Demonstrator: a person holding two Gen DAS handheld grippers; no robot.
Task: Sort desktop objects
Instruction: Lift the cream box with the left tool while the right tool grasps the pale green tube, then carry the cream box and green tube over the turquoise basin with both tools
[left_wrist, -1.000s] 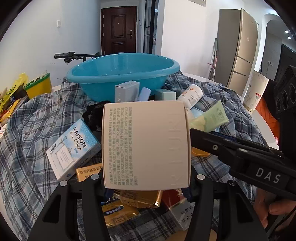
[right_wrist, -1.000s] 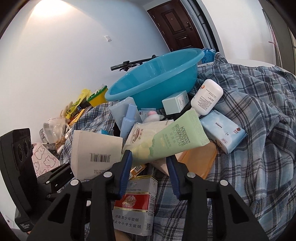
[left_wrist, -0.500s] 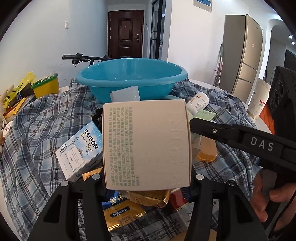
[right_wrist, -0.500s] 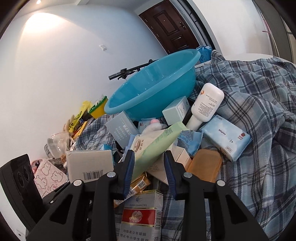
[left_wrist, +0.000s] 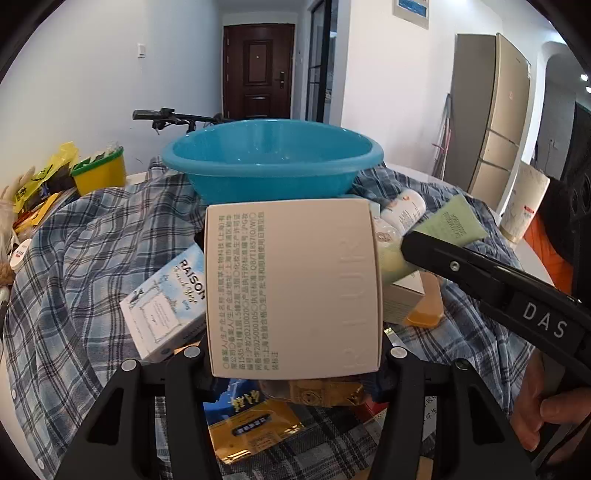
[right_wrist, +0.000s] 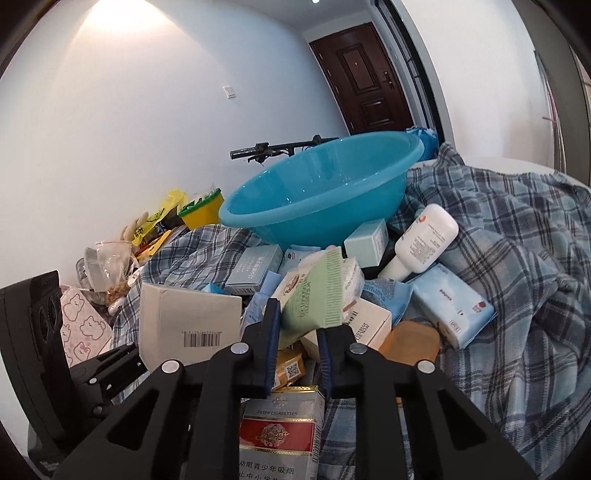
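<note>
Right wrist alone shows right gripper (right_wrist: 295, 341) jaws pinching green tube (right_wrist: 314, 297); left gripper (left_wrist: 291, 354) jaws clamp beige box (left_wrist: 291, 288).

The left hand-held gripper (left_wrist: 293, 354) points downward, its black fingers clamped on the sides of a pale beige rectangular cardboard box (left_wrist: 291, 288). The right hand-held gripper (right_wrist: 295, 341), beside it, pinches a flat light-green plastic tube (right_wrist: 314, 299). A hand (left_wrist: 539, 413) holds its grip.

A turquoise basin (left_wrist: 273, 158) is sitting on a blue-and-white plaid cloth (left_wrist: 85, 251). A cream box (left_wrist: 291, 288) is showing grey-green print. A pale green tube (right_wrist: 317, 299) is lying over a red, white and gold cigarette pack (right_wrist: 280, 432). Both claws are looking black.
</note>
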